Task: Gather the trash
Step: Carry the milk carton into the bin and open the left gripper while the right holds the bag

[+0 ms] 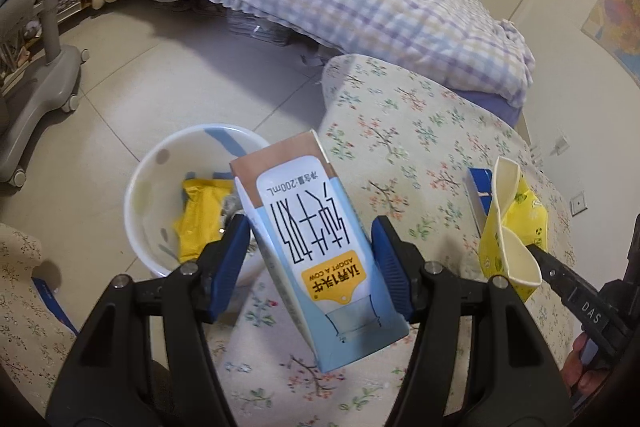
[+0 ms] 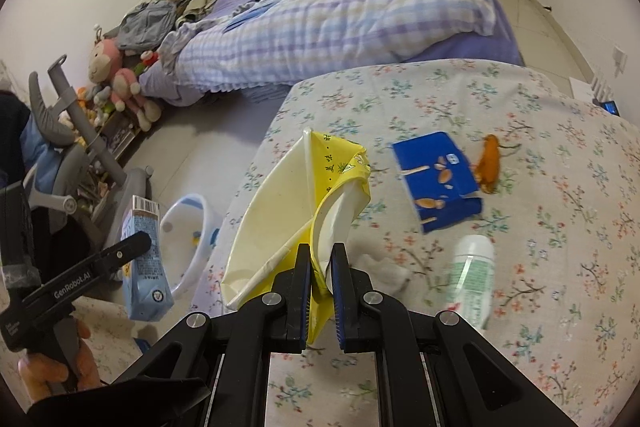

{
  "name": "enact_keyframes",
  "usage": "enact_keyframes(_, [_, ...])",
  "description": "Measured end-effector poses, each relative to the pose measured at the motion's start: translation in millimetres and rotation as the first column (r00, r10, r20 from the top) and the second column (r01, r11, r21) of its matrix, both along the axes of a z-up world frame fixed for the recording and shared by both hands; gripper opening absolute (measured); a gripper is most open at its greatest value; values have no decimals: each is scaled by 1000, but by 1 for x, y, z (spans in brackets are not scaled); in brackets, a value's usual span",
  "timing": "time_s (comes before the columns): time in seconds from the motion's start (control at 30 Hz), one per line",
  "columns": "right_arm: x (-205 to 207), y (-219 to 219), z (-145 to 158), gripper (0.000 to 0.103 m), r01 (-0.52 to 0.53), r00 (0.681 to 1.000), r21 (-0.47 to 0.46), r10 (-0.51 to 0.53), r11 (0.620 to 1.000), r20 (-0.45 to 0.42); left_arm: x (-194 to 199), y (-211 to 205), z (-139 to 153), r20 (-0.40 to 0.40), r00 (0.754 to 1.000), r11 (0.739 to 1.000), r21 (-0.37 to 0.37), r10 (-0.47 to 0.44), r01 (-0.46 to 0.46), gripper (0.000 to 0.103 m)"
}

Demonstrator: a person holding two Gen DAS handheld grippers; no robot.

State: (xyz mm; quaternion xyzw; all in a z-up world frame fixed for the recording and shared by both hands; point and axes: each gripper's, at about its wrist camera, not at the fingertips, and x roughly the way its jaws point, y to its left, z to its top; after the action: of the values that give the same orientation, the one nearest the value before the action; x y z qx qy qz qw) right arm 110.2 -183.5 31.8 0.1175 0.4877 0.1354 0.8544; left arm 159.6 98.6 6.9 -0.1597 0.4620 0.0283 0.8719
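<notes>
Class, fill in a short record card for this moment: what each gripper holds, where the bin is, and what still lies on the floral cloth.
left gripper: shut on milk carton
right gripper: shut on crushed yellow paper cup
bin: white, on the floor, yellow wrapper inside
on floral cloth: blue box, white bottle, orange peel

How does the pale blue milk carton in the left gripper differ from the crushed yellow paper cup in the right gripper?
The pale blue milk carton keeps its boxy shape; the crushed yellow paper cup is flattened and folded. The left gripper holds the carton with jaws set wide, while the right gripper is nearly shut on the thin cup. The carton hangs nearest the white bin; the cup is over the floral cloth. Both are lifted.
</notes>
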Motion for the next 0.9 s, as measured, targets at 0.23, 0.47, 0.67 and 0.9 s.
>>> enact_keyframes(0.23, [7,40,-7,10,-61,998,14,61,998,5,0,37,-8,30,997,997,24,73,-74,64])
enact_keyframes(0.47, [11,76,-15,10,-110,994,28,110,994,4,3,65,-15,62,991,991,45,121,-124,65])
enact_keyframes(0.67, [13,94,-22,10,-136,991,26,136,990,8,4,74,-17,50,986,983,87,158,-162,80])
enact_keyframes(0.9, [16,111,-24,10,-165,986,17,165,986,20,-6,79,-18,21,989,973,180,145,-146,82])
